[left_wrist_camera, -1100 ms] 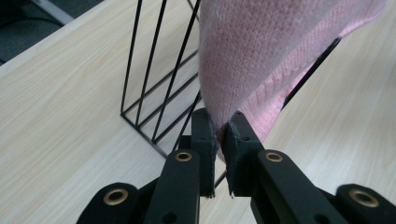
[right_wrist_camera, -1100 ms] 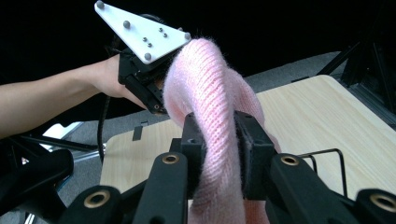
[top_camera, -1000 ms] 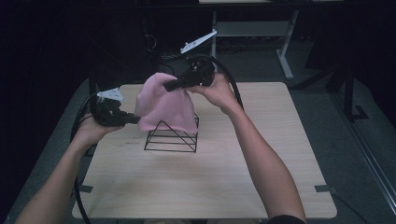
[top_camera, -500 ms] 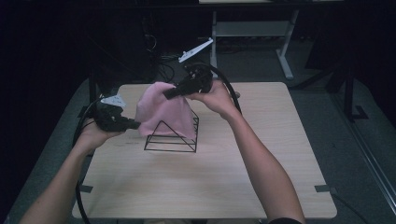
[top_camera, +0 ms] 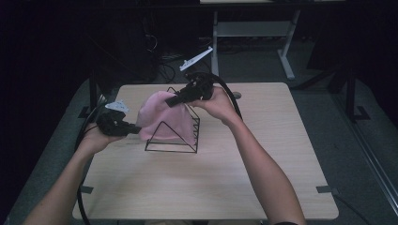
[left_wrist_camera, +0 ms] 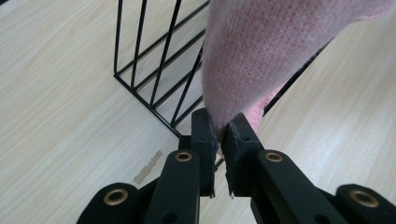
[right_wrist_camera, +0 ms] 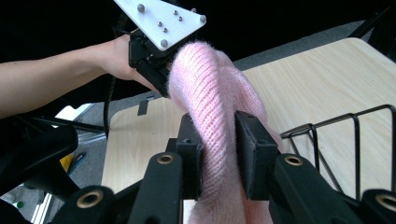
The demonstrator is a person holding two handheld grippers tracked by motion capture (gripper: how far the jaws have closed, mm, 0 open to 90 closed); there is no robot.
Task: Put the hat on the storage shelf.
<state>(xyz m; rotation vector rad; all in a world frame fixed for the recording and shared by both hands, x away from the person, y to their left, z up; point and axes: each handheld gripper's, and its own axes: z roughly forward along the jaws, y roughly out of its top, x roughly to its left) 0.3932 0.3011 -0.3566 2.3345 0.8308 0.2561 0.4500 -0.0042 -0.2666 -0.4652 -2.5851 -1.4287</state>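
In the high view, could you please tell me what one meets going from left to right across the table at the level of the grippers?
Left gripper → pink knitted cloth → black wire rack → right hand → bare wooden table.

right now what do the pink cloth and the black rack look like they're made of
Pink cloth: soft fuzzy knit, probably wool or acrylic; ribbed stitches and a fine halo show. Rack: thin metal wire, likely coated matte black; its rods are straight and rigid, joined at the corners.
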